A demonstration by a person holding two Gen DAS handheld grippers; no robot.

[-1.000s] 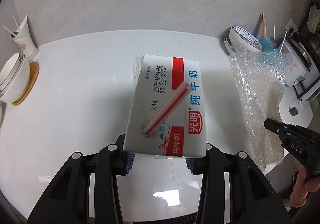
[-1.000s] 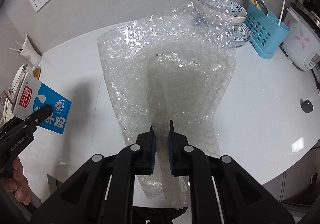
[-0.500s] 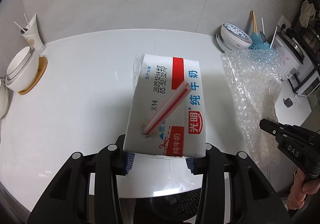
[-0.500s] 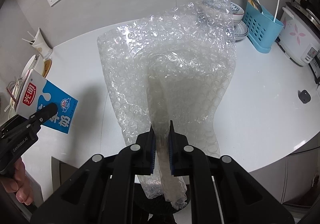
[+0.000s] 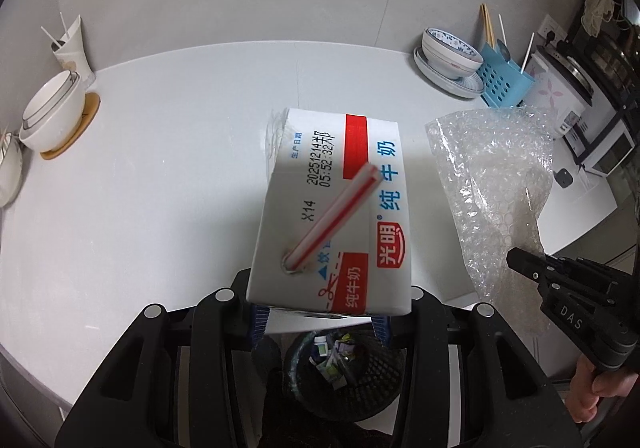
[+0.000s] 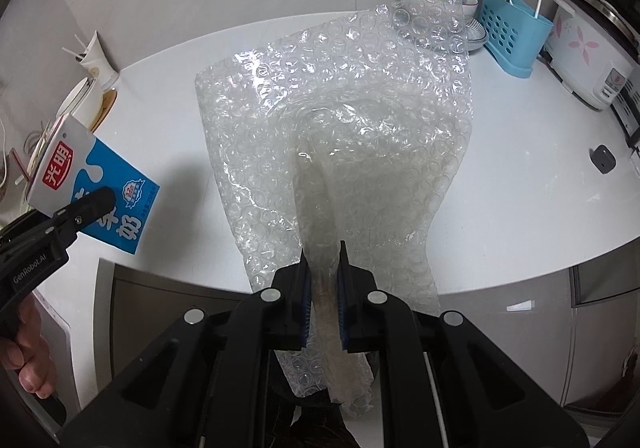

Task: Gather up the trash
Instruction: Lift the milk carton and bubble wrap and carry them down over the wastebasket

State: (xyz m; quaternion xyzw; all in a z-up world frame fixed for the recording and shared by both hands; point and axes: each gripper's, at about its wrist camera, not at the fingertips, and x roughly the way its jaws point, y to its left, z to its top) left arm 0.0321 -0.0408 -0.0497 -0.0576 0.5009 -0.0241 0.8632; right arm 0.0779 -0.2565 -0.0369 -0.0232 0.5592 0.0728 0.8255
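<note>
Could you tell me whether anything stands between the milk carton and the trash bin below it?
Nothing visible does. The left gripper holds the milk carton past the table edge, and the black mesh trash bin sits open underneath, with only earlier scraps inside.

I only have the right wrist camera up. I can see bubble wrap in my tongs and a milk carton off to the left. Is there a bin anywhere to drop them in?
Observer: Yes. The left wrist view shows a black mesh bin below the table edge. In that view it sits just beneath the left tongs.
Operator: Is the bin empty?
Observer: No, small scraps of packaging already lie inside it.
Operator: Has the straw been taken out of the carton?
Observer: No, a red and white straw is stuck in the top of the milk carton.
</note>
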